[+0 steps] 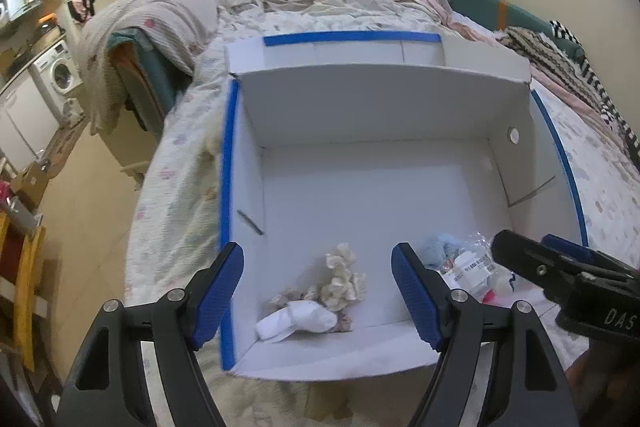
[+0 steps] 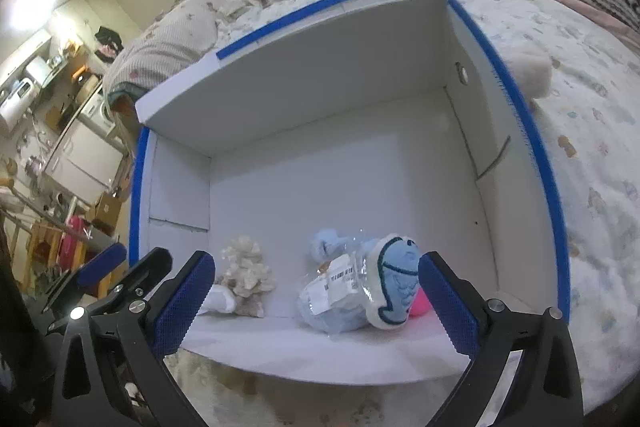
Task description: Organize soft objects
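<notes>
White box (image 1: 360, 115) on bed (image 2: 592, 147) holds bagged blue plush (image 2: 372, 287); both claws (image 1: 318, 291) (image 2: 316, 299) released, empty.

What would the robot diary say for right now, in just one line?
left claw: open, empty | right claw: open, empty | white box: on bed, holds cream plush, bagged blue plush | cream toy: outside box

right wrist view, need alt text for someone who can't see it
An open white box with blue tape edges sits on a bed, seen past the open right tool. Inside, near the front wall, lie a blue plush toy in clear plastic, a pink item partly hidden behind it, and a cream ruffled soft item. The left tool shows at the lower left.
</notes>
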A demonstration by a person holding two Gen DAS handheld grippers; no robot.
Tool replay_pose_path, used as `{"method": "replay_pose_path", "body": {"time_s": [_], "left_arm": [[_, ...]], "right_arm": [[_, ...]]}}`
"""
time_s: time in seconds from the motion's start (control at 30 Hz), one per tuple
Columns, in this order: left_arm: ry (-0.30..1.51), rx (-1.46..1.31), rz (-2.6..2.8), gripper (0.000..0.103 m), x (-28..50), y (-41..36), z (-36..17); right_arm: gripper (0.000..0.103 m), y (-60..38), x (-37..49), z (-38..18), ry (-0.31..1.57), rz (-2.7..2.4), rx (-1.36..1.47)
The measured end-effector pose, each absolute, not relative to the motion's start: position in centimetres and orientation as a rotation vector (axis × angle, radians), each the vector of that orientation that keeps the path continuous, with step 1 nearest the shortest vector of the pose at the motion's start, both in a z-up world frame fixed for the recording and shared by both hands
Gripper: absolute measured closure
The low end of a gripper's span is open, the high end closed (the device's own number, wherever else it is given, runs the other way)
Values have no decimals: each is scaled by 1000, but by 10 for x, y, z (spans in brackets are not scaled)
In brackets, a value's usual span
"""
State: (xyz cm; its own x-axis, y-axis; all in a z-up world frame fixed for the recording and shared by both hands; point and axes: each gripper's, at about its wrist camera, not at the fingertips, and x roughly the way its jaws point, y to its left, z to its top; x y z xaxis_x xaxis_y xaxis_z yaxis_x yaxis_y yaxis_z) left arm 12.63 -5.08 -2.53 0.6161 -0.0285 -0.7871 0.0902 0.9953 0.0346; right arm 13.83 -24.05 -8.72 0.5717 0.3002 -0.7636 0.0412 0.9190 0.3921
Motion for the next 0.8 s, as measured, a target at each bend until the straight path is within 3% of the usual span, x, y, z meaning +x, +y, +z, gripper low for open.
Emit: {"method": "replay_pose_path", "body": {"time_s": [0.23, 0.8], "left_arm": [[897, 30, -67, 29, 113, -37, -12], [984, -29, -7, 29, 68, 2, -34]], "right_arm": [[0, -242, 121, -70, 877, 140, 400], [0, -243, 84, -76, 908, 134, 369]]}}
